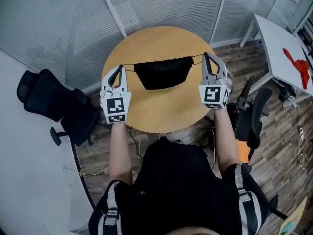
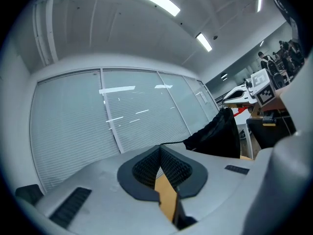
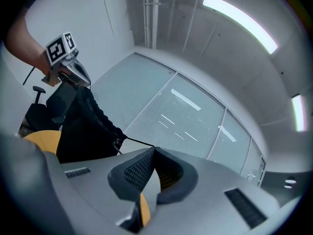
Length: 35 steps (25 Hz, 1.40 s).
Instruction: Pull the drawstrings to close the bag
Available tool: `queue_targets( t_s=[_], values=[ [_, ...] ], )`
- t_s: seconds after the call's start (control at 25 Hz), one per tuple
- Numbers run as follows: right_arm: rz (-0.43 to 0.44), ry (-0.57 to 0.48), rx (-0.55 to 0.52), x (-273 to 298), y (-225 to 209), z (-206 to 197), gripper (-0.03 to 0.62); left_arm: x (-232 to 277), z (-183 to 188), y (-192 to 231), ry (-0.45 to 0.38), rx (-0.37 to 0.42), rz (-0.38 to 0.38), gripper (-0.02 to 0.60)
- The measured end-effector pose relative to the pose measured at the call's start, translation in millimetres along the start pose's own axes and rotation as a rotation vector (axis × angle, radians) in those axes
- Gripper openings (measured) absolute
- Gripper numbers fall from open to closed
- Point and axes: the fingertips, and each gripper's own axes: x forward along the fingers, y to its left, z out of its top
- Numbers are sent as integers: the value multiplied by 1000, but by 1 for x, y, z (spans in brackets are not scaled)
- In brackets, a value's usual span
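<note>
The left tool (image 1: 121, 67) has its jaws pressed together on the left drawstring (image 2: 172, 143), a thin black cord pinched at the very tips. The right tool (image 1: 205, 56) pinches the right drawstring (image 3: 138, 141) in the same way. Both cords run taut from the tips to the upper corners of a black bag (image 1: 164, 72), which hangs between the two tools over the far half of a round wooden surface (image 1: 161, 114). The bag's mouth is gathered into tight puckers along its top edge. The dark cloth hides whatever is inside it. Whether its bottom touches the surface cannot be told. A black office chair (image 1: 54, 102) stands to the left of the surface.
</note>
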Motion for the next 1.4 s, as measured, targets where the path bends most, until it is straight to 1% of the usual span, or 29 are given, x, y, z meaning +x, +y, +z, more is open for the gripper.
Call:
queue_targets(
  t_s=[0.4, 0.6, 0.84, 1.08, 1.4],
  values=[
    [-19, -34, 14, -15, -16, 6, 57, -30, 13, 1, 2, -3, 84, 14],
    [-29, -31, 32, -25, -29, 3, 57, -42, 10, -2, 7, -12, 109, 14],
    [-41, -10, 17, -26, -36, 0, 57, -48, 2, 2, 30, -26, 124, 14],
    [-53, 8, 26, -27, -37, -10, 57, -53, 0, 5, 40, -33, 142, 14],
    [-77, 12, 18, -28, -42, -15, 57, -55, -8, 5, 60, -64, 159, 14]
  ],
)
